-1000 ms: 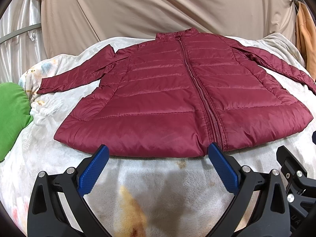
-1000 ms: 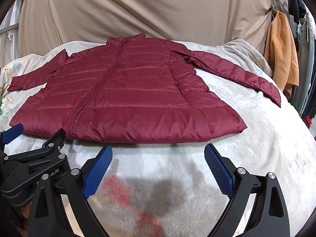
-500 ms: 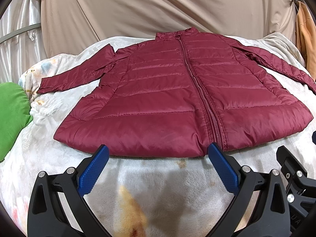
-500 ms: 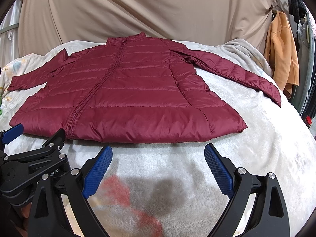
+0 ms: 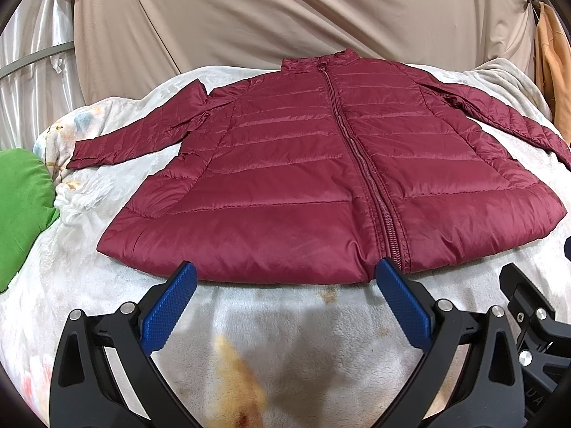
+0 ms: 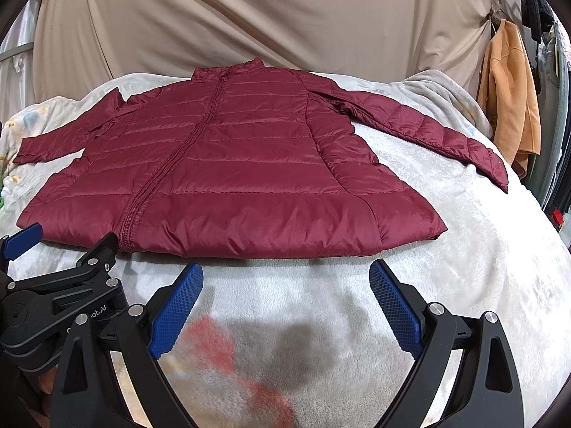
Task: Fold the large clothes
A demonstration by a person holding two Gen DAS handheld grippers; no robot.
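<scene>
A dark red quilted jacket [image 5: 303,185] lies flat and zipped on a pale blanket, collar away from me, both sleeves spread out to the sides. It also shows in the right wrist view [image 6: 232,174]. My left gripper [image 5: 285,274] is open and empty, its blue pads just short of the jacket's hem, near the zipper's lower end. My right gripper [image 6: 285,274] is open and empty, just short of the hem's right half. The left gripper [image 6: 39,271] shows at the left edge of the right wrist view.
The pale fleece blanket [image 6: 481,267] covers a rounded surface that drops away at the sides. A green cloth [image 5: 21,207] lies at the left. A beige curtain [image 5: 285,18] hangs behind. An orange garment [image 6: 510,100] hangs at the right.
</scene>
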